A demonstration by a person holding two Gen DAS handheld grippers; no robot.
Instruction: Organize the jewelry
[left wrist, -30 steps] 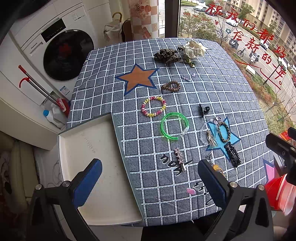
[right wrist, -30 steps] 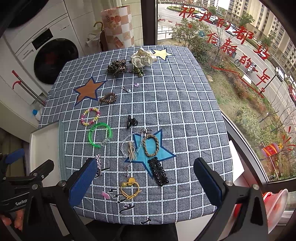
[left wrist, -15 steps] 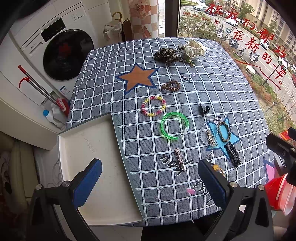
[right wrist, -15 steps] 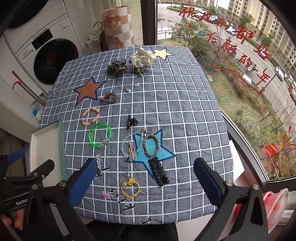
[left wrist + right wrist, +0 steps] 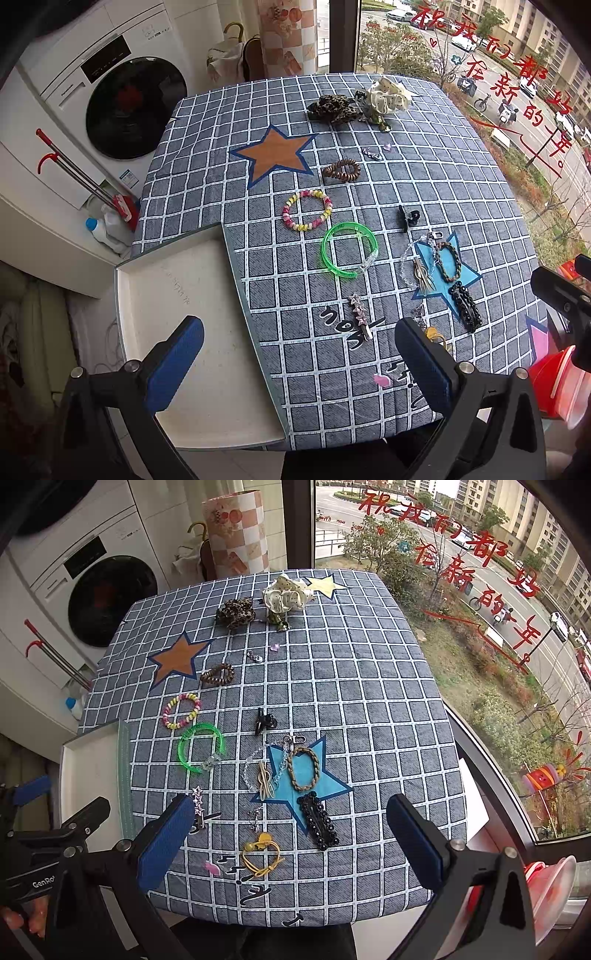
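Blue-padded and spread wide, the left tool (image 5: 293, 356) and right tool (image 5: 291, 836) are hovering empty at the frame bottom while jewelry is lying mid-frame, where the clear bead strand (image 5: 255, 768) tangling the braided bracelet (image 5: 303, 768) is risking a double pickup.

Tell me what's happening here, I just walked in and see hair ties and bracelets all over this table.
A person holds two tongs above the table, left tongs and right tongs, both open and empty. Nothing is sorted yet: the white tray at the table's left edge holds nothing, while the green bangle, the beaded bracelet, the black beaded clip and the scrunchies lie spread over the checked cloth.
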